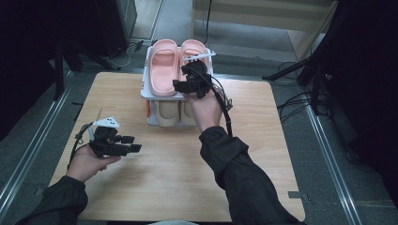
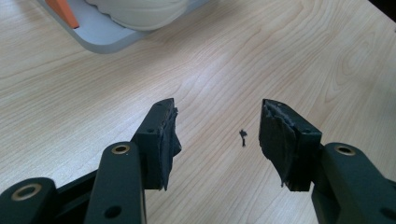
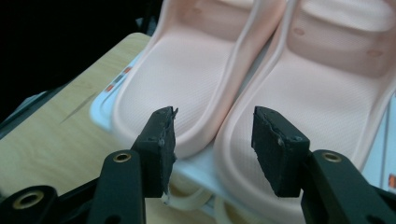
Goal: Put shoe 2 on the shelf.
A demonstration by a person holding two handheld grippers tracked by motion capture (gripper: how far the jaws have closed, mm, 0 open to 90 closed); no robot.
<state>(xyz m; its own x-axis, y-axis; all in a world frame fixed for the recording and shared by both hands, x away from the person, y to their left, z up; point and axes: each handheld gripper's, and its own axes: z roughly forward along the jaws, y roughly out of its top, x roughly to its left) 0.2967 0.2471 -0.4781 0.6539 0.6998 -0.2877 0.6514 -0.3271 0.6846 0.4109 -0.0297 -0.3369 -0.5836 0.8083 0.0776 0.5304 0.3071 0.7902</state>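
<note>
A light wooden table (image 1: 187,183) with rounded corners is shown on a grey floor (image 1: 263,56). At its far edge a white two-tier rack (image 1: 146,95) is set; on the lower tier a pair of beige slippers (image 1: 167,115) is seen, with an orange piece (image 2: 63,10) just beside them. A small black mark (image 2: 243,136) is visible on the tabletop. Metal rails (image 1: 28,154) are laid along both sides of the table, and black cables (image 1: 293,101) lie on the floor to the right.
</note>
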